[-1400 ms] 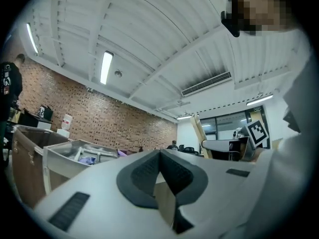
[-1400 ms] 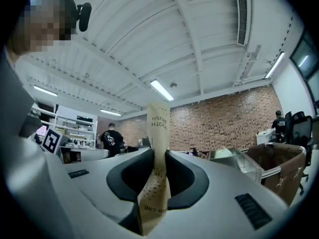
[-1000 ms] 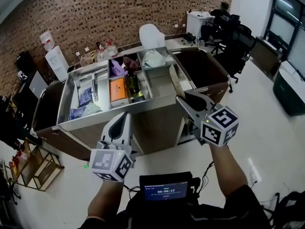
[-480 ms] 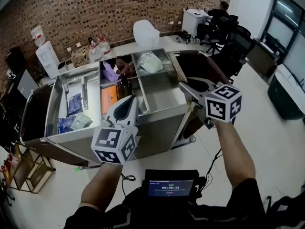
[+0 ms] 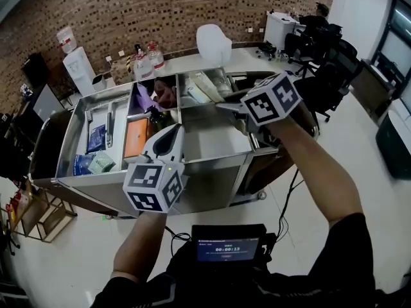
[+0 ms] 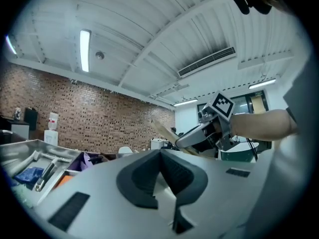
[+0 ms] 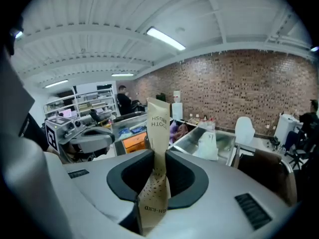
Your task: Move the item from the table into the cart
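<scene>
A slim tan paper packet printed "TOOTH BRUSH" point(image 7: 158, 121) stands upright between the jaws of my right gripper point(image 7: 158, 158), which is shut on it. In the head view that gripper point(image 5: 226, 106) hovers over the right-hand compartment of the steel cart point(image 5: 212, 172), pointing left. The left gripper view also shows the packet point(image 6: 163, 131) sticking out of the right gripper point(image 6: 199, 133). My left gripper point(image 5: 171, 135) is held over the cart's front edge. Its jaws point(image 6: 160, 153) are shut with nothing between them.
The cart's left compartments hold blue packets point(image 5: 96, 138), an orange box point(image 5: 136, 138), a purple packet point(image 5: 146, 99) and a dark bottle. Behind it stand a counter with bottles point(image 5: 146, 58), a water dispenser point(image 5: 80, 66) and a white chair point(image 5: 215, 42). A person point(image 5: 318, 19) sits far right.
My right gripper with the packet has risen and swung left, from beside the cart's right end to over its right compartment. The left gripper has stayed near the front edge.
</scene>
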A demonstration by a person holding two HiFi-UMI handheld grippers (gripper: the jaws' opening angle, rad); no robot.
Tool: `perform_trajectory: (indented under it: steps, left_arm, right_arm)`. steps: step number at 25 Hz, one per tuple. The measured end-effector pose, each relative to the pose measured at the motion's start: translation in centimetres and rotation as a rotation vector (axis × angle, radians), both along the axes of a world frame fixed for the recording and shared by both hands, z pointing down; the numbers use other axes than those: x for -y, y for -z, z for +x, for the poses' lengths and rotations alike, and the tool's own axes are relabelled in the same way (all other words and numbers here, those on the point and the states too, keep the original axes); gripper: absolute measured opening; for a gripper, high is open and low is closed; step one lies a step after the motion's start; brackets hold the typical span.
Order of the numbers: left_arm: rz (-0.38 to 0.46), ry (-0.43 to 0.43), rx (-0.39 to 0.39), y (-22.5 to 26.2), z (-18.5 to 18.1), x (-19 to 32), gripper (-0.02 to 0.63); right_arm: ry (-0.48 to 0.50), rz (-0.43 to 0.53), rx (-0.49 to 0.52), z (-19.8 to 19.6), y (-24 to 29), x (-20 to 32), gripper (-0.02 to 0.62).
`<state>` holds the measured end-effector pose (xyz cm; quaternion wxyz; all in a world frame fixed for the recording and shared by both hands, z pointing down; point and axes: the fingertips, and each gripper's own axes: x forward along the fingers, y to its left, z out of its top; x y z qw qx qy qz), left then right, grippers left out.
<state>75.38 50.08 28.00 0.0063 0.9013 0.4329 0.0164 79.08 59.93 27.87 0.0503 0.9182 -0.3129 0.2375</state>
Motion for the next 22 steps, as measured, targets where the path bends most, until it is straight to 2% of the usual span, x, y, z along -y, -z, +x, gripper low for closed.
perform_trajectory:
  steps: [3, 7, 10, 18, 22]
  left_arm:
    - [0.003, 0.033, 0.032, -1.0, 1.6, -0.1, 0.005]
    - [0.011, 0.046, 0.049, -2.0, 3.5, 0.5, 0.005]
    - [0.009, 0.043, 0.053, -2.5, 4.5, 1.2, 0.006]
    - [-0.006, 0.038, 0.07, -3.8, 6.8, 3.1, 0.006]
    - [-0.013, 0.038, 0.073, -4.1, 7.5, 3.3, 0.006]
  right_arm:
    - [0.023, -0.023, 0.121, 2.3, -3.7, -0.2, 0.052]
    - [0.069, -0.154, 0.274, 4.1, -8.8, 0.4, 0.052]
    - [0.067, -0.22, 0.372, 5.3, -12.0, 1.0, 0.052]
    - [0.06, -0.351, 0.538, 7.4, -16.6, 2.0, 0.052]
    - [0.047, -0.422, 0.579, 8.1, -17.9, 1.2, 0.052]
